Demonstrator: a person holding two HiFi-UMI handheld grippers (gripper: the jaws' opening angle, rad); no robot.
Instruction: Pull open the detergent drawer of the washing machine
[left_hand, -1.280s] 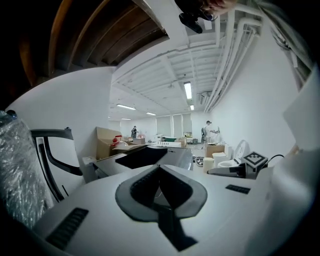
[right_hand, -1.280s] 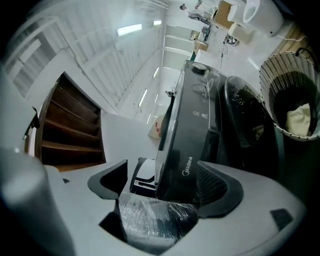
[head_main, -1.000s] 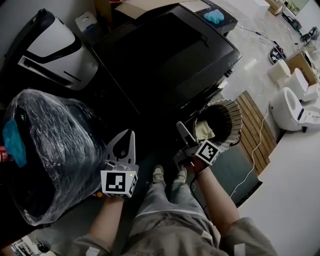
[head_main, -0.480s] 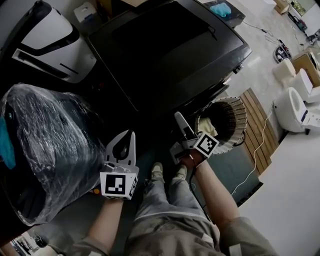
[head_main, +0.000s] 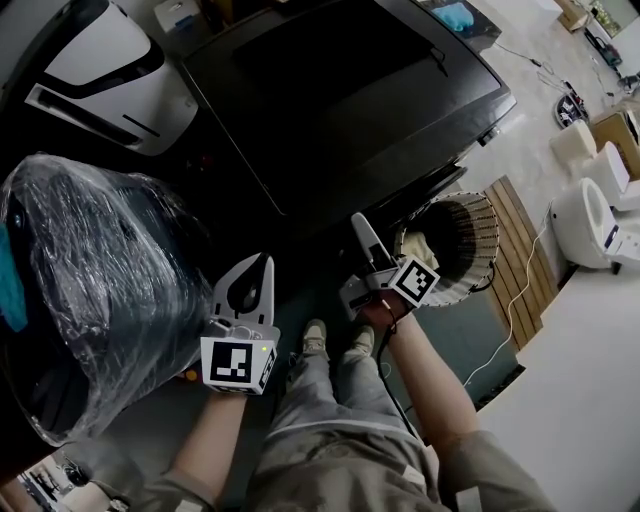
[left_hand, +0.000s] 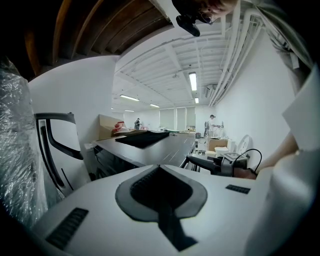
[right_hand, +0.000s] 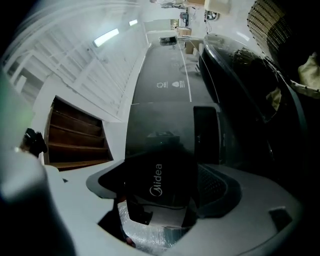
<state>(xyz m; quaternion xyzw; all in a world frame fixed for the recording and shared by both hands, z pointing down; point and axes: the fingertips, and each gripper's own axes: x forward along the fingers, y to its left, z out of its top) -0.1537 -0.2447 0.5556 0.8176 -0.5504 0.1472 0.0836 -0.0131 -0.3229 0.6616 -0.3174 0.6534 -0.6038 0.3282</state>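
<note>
Black on black here, so not much to read from the head view. Detergent drawer (right_hand: 159, 182) only properly visible in the right gripper view: glossy front panel with the Midea logo, sitting right between the jaws of the right gripper (head_main: 360, 228). Looks pinched from both sides, jaws set to roughly the panel's width, ribbed pad showing just past its edge. Sensible hold for a pull, with purchase needed on the drawer front itself.

Can't tell how far out of the washing machine (head_main: 350, 110) the drawer sits, if at all. Some crinkly clear film under the panel, wrapped on who knows what.

From above, right gripper tucked in low against the machine's front, just beside a ribbed round basket (head_main: 455, 245) with cloth in it. Left gripper (head_main: 258, 268) off to the side, apart from the drawer, jaws pressed together on nothing, pointing out over the machine's top surface. Probably just parked out of the way, close to a big plastic-wrapped bundle (head_main: 90, 290).

Best guess: grab done, pull starting or about to. Worth pulling straight back along the slide, given the risk of slipping off that slick panel.
</note>
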